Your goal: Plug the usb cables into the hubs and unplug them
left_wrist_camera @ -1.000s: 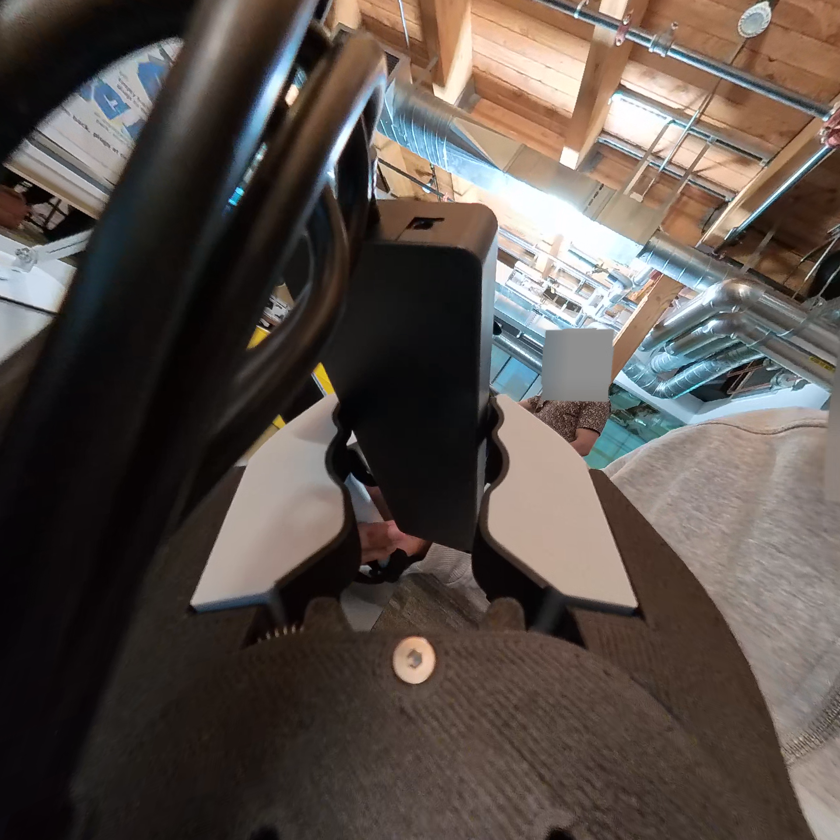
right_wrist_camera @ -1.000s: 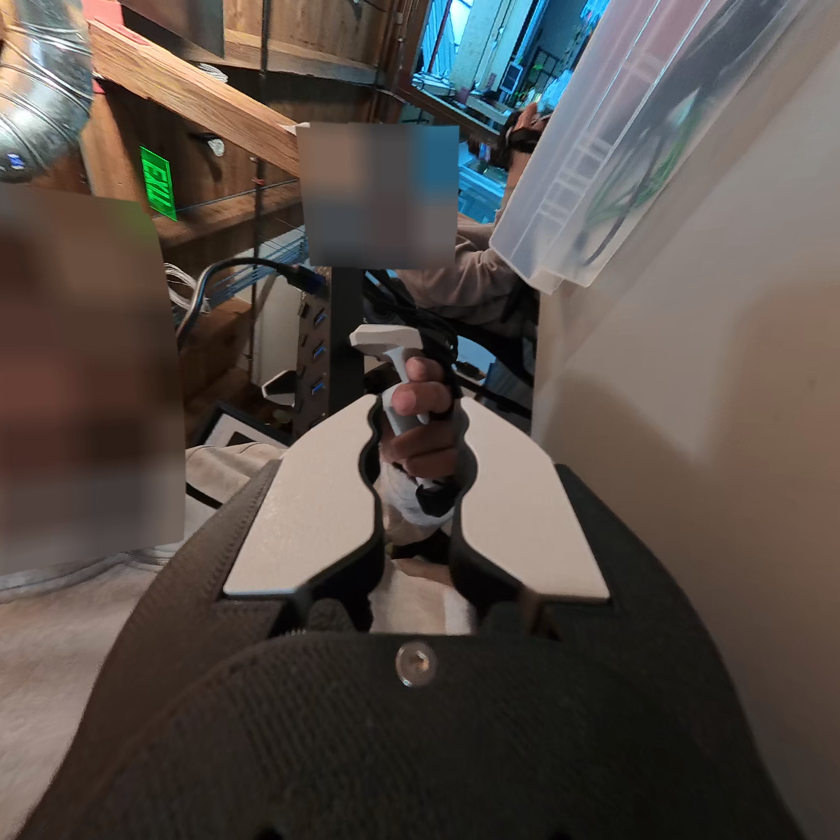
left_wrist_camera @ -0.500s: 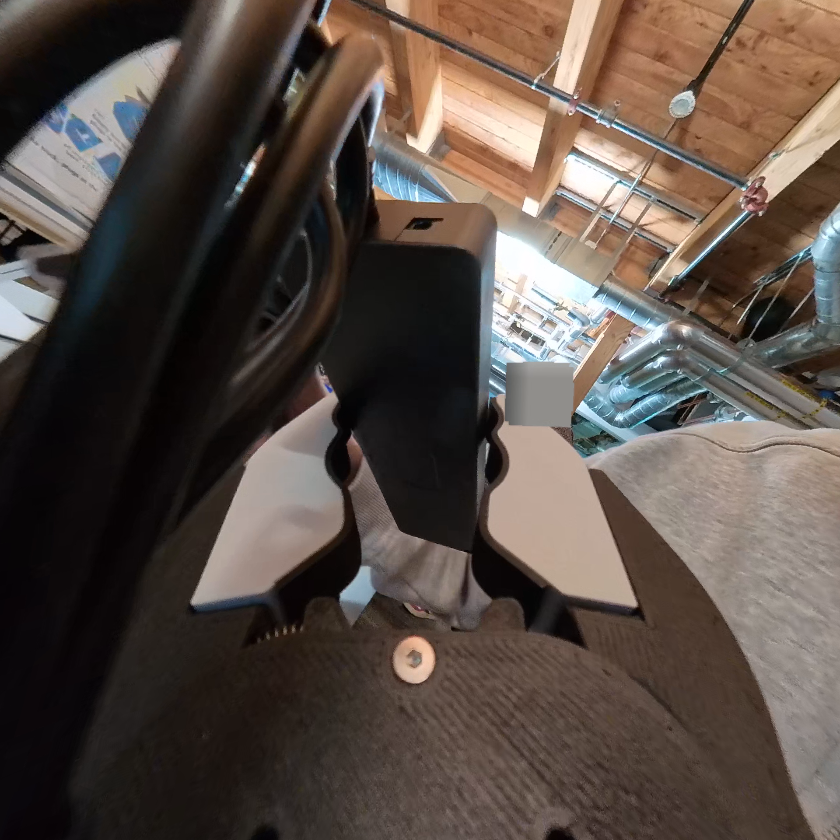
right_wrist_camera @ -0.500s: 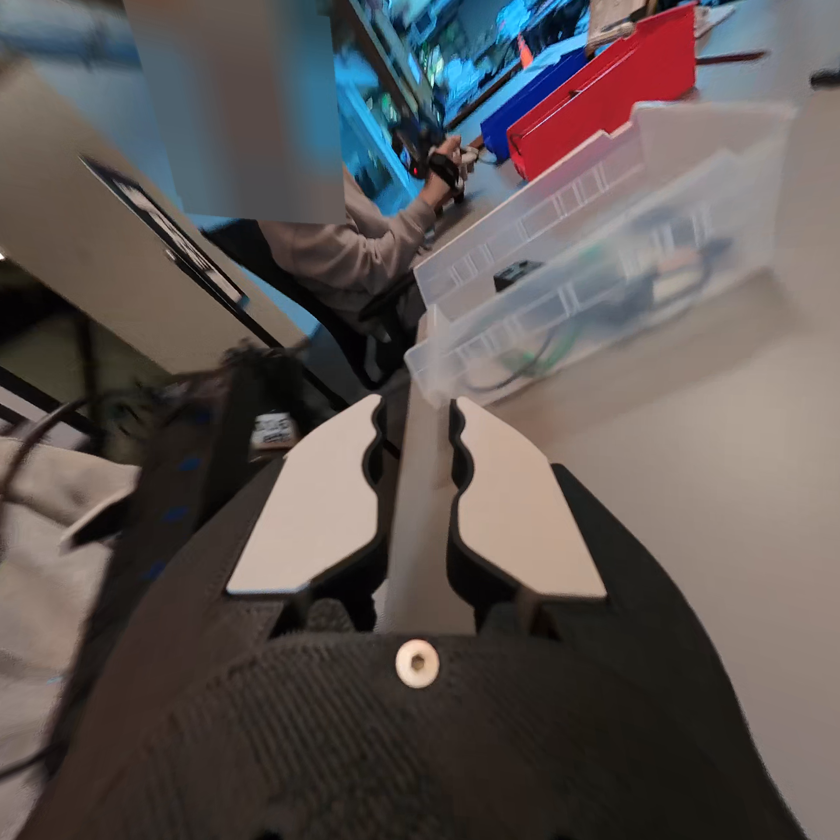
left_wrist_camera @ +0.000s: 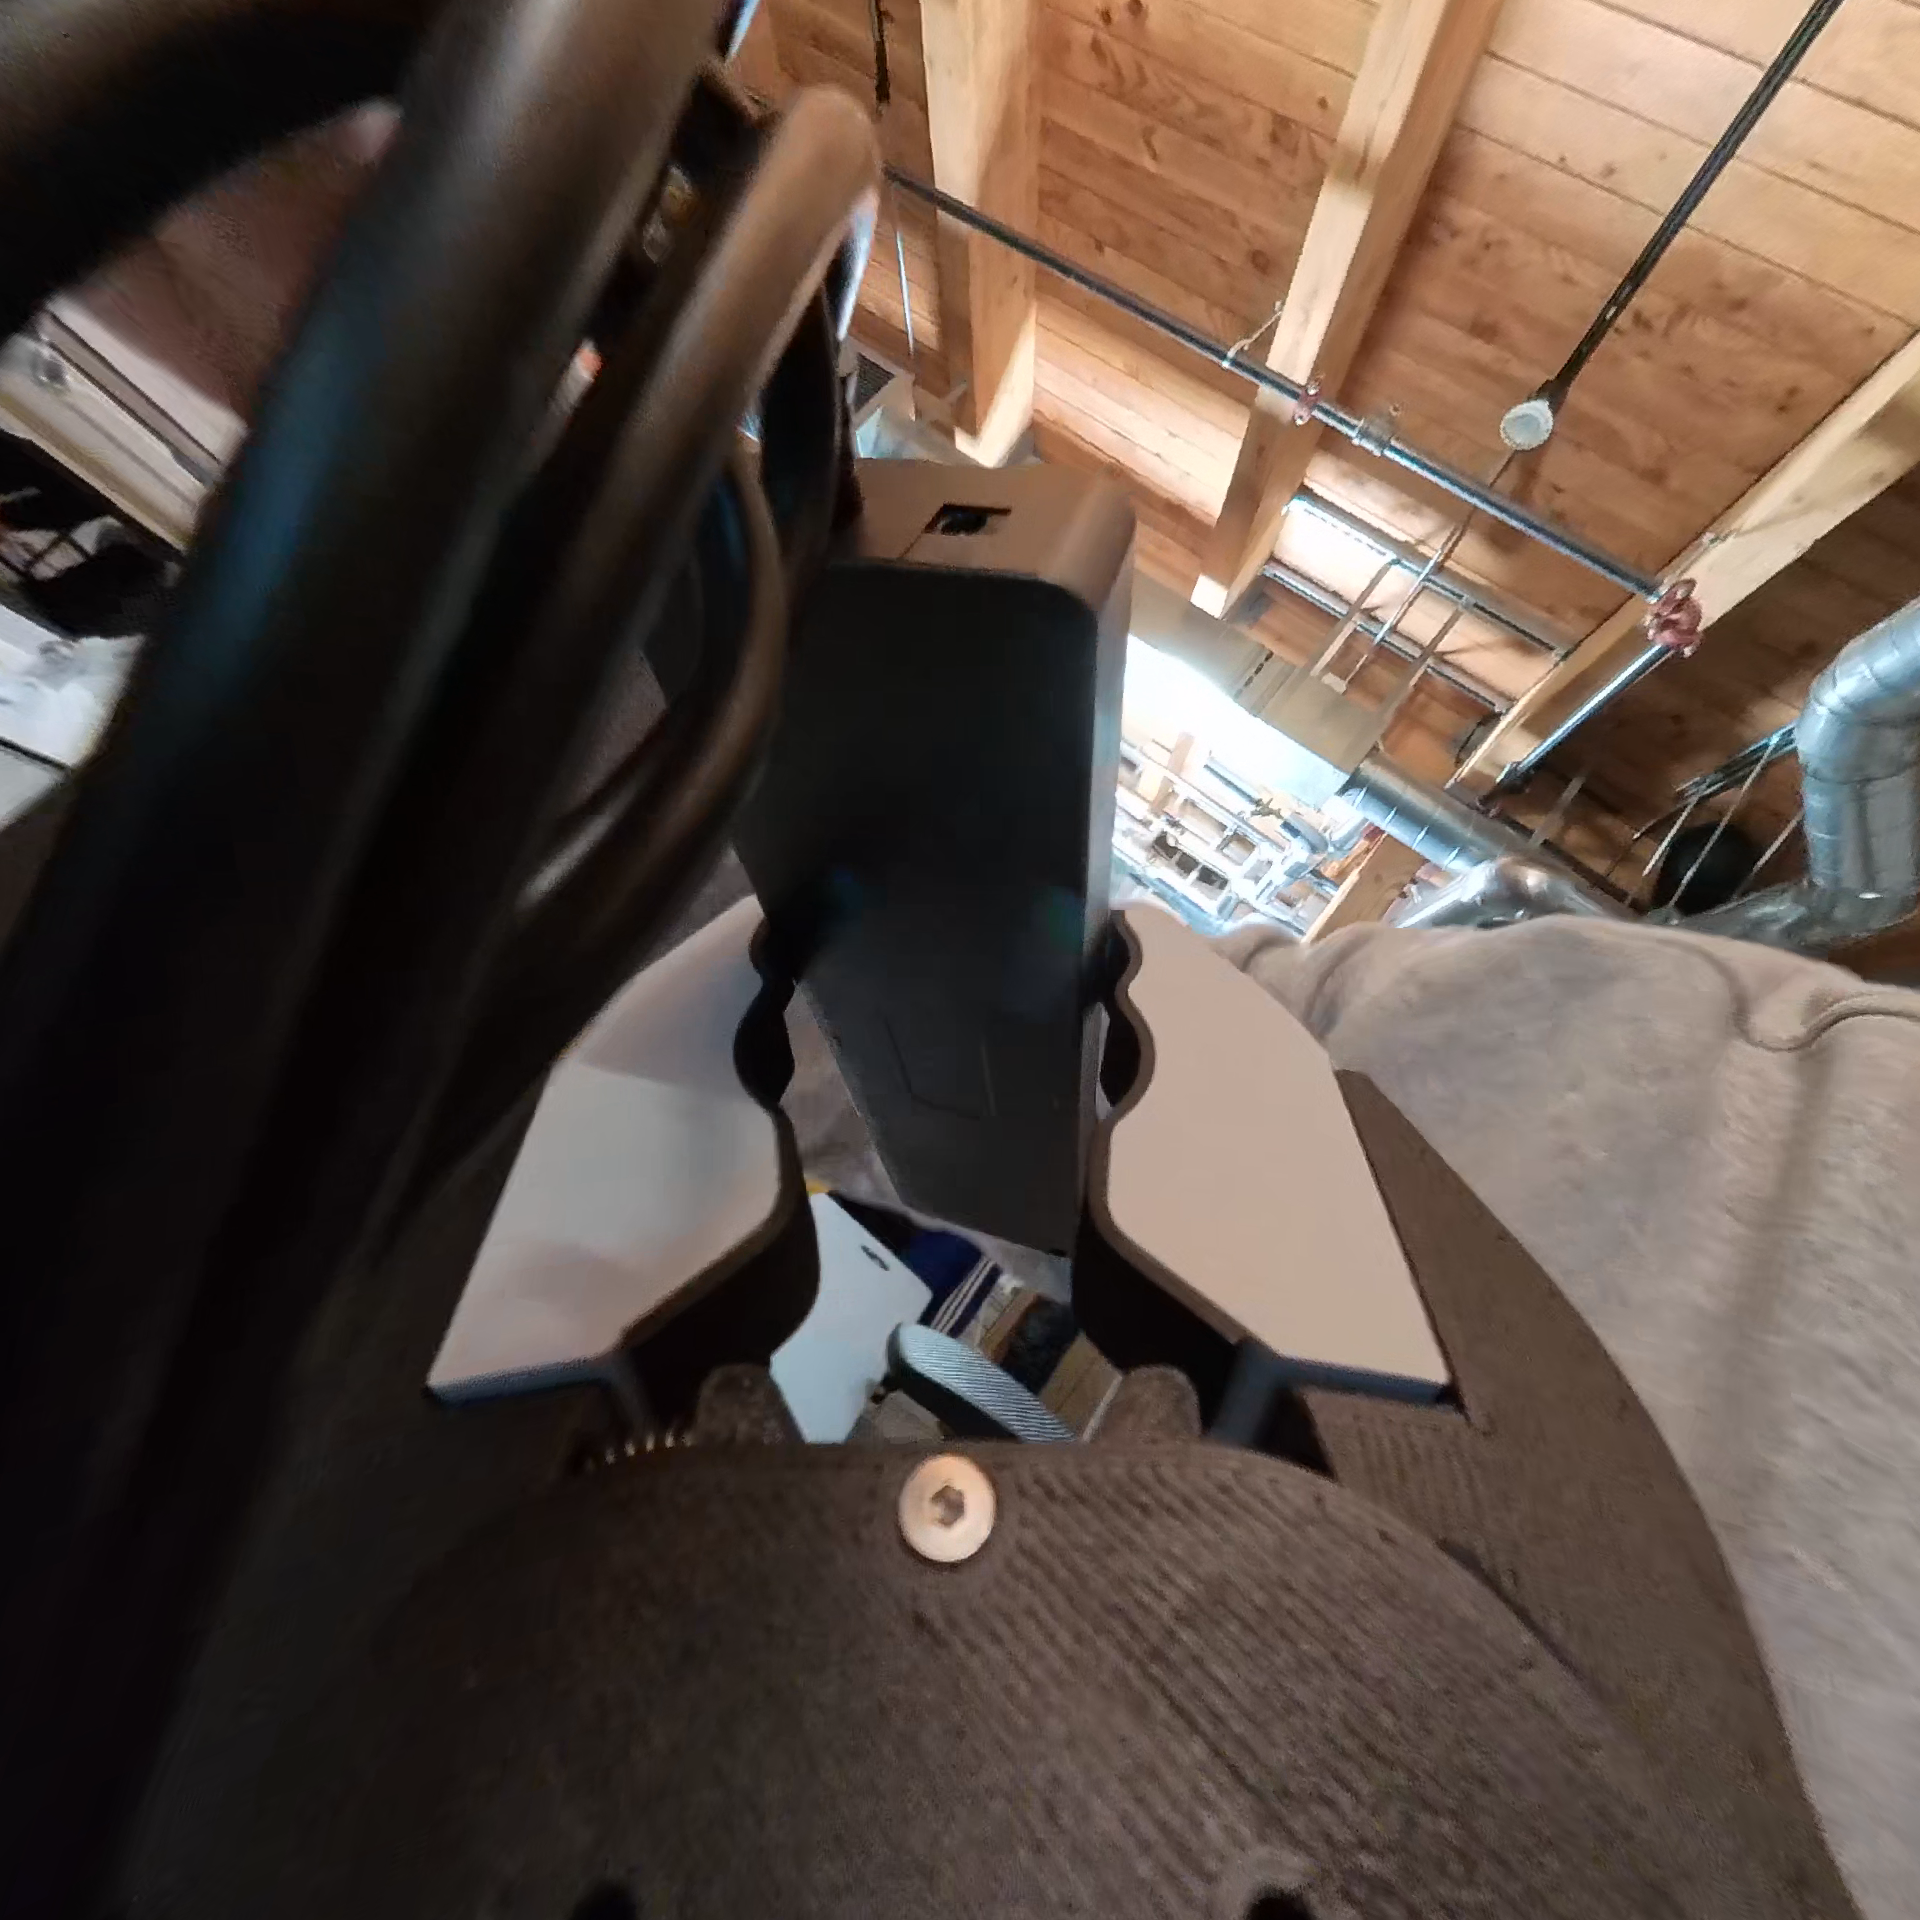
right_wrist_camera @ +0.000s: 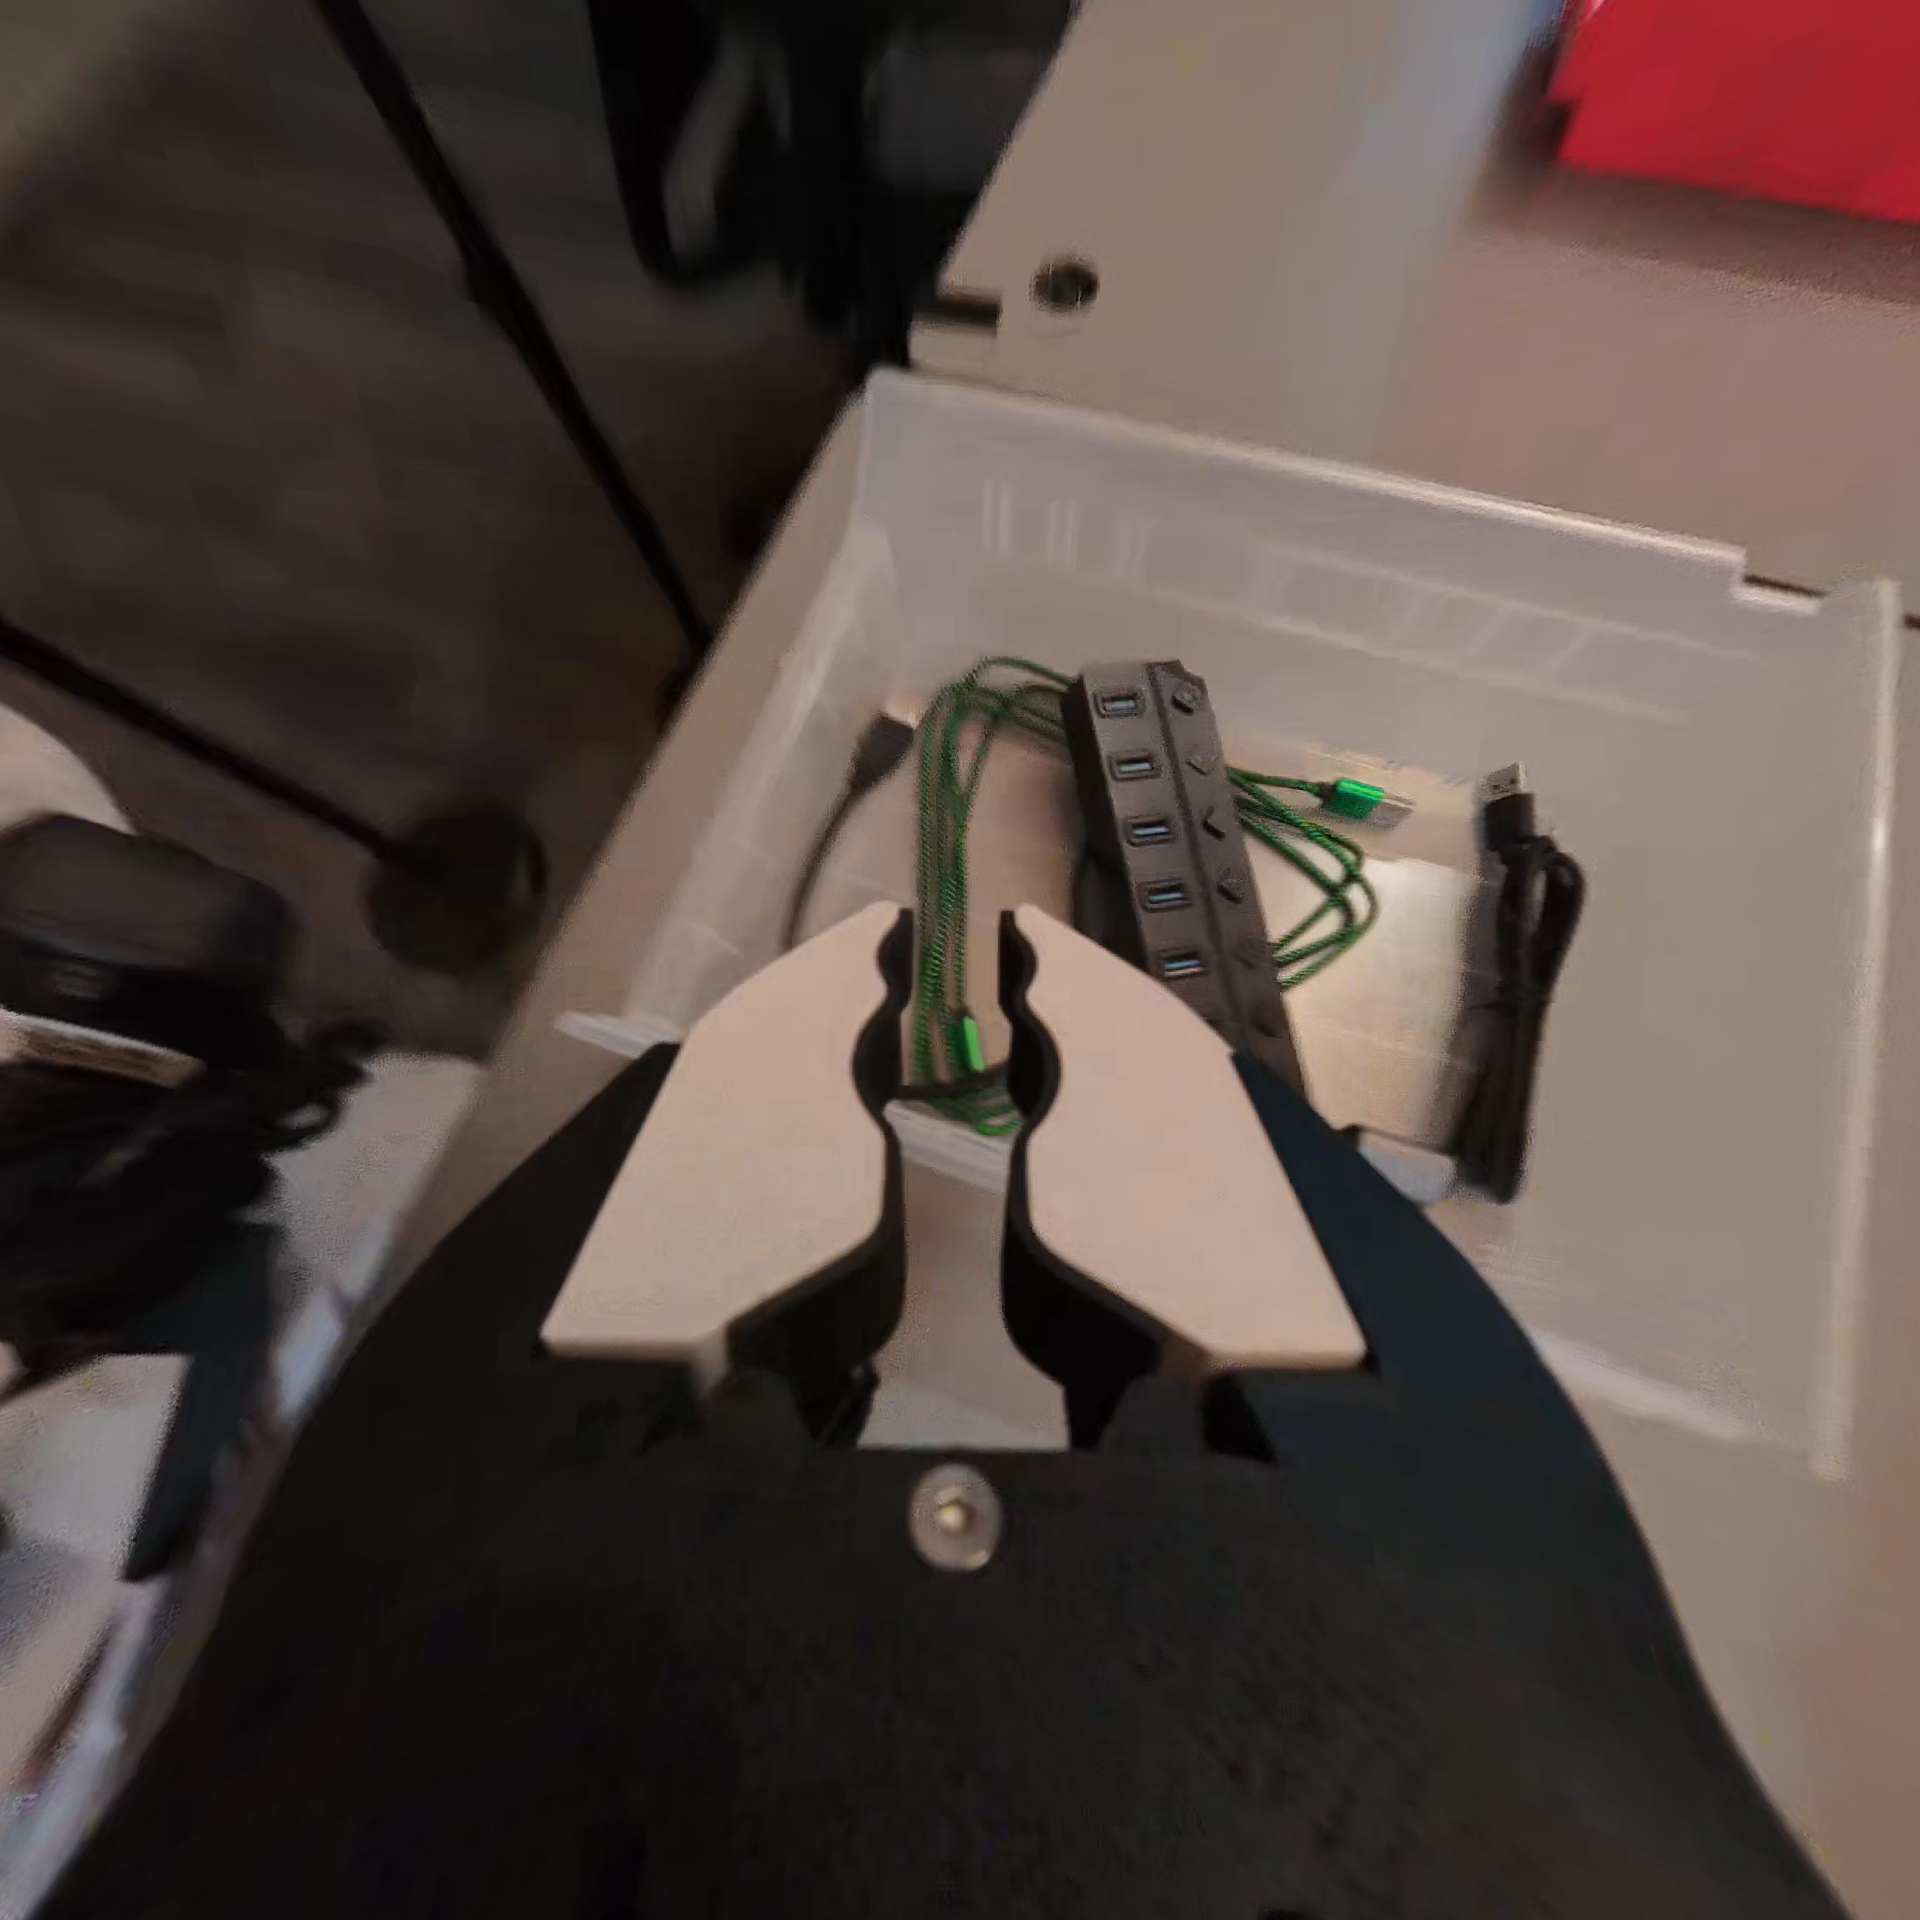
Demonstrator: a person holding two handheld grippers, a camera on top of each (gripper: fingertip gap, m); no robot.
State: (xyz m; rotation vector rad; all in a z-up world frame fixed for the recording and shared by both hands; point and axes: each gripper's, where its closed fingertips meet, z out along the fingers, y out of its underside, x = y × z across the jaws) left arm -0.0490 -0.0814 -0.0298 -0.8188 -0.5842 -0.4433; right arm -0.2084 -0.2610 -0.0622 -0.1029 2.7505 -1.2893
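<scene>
Left gripper clamped on a black hub; right gripper empty above a clear bin of cables.

We find the left gripper (left_wrist_camera: 940,977) closed on a black box-shaped hub (left_wrist_camera: 935,821), both white fingers (left_wrist_camera: 1247,1174) pressed to its sides, the view tilted up at a wooden ceiling (left_wrist_camera: 1351,260). Thick black cables (left_wrist_camera: 436,540) loop close past its left side, and a beige sleeve (left_wrist_camera: 1610,1195) fills the right. We find the right gripper (right_wrist_camera: 954,925) parted by a narrow gap, holding nothing and touching nothing. It hangs over a clear plastic bin (right_wrist_camera: 1299,540) on the pale worktop (right_wrist_camera: 1662,312). Inside lie a second black hub (right_wrist_camera: 1174,852) with a row of blue ports, a green braided cable (right_wrist_camera: 966,831) coiled beside and under it, and a black cable (right_wrist_camera: 1517,966) well to the right. This view is blurred.
</scene>
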